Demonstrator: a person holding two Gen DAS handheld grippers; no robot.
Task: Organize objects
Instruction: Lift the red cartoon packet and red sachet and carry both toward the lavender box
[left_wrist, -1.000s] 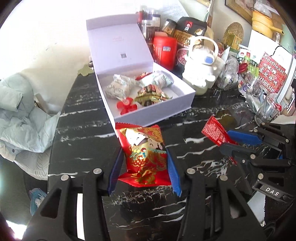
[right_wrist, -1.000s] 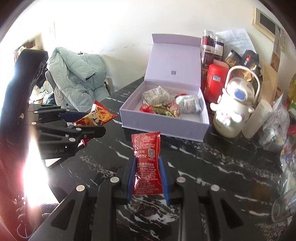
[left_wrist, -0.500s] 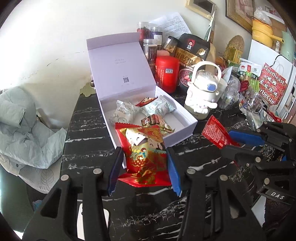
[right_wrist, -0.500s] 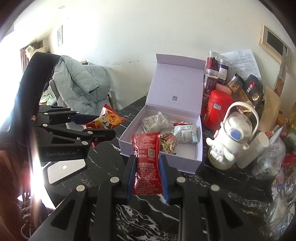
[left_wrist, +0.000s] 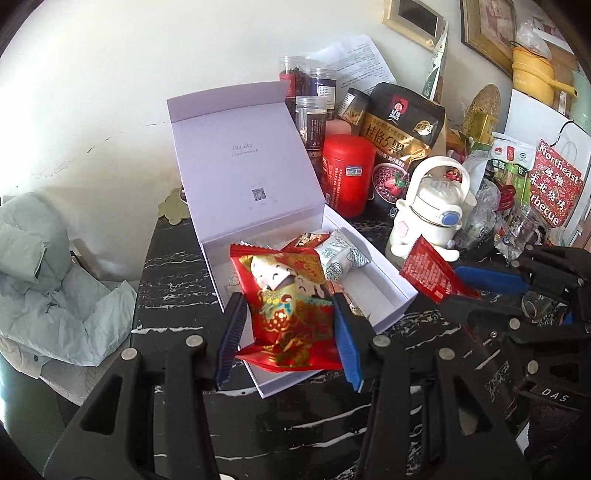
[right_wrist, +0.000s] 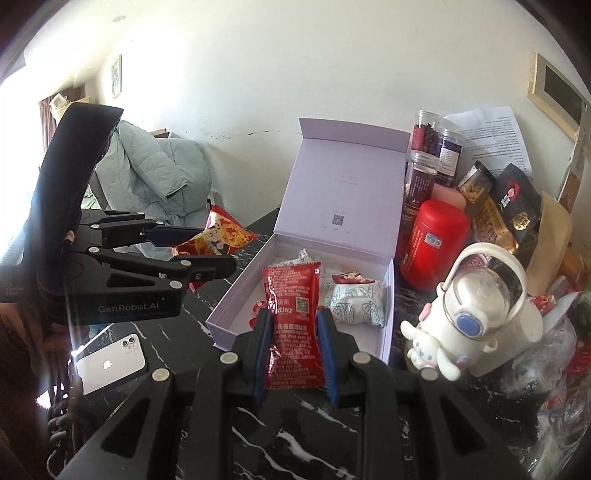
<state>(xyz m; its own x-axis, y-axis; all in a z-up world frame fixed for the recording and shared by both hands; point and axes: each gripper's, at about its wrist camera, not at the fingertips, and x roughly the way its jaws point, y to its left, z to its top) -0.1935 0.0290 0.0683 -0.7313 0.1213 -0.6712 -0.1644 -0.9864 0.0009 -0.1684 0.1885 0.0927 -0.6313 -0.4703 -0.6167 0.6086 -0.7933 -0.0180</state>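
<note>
An open lilac gift box (left_wrist: 391, 295) (right_wrist: 229, 314) with its lid upright stands on the black marble table and holds several wrapped snacks (right_wrist: 354, 301). My left gripper (left_wrist: 288, 332) is shut on a red and gold snack packet (left_wrist: 291, 310), held above the box's near left end; the packet also shows in the right wrist view (right_wrist: 218, 236). My right gripper (right_wrist: 293, 347) is shut on a red Heinz ketchup sachet (right_wrist: 293, 321), held over the box's near edge; the sachet shows at the right of the left wrist view (left_wrist: 432, 273).
A red canister (left_wrist: 347, 173), jars, an oat bag (left_wrist: 402, 140) and a white character bottle (right_wrist: 476, 314) crowd the table right of the box. A white phone (right_wrist: 110, 363) lies on the table at left. A pale green jacket (left_wrist: 48, 280) hangs off the table's left.
Both grippers have risen and moved toward the box with their packets. The snack packet and the sachet, earlier short of the box's front wall, now hang over the box.
</note>
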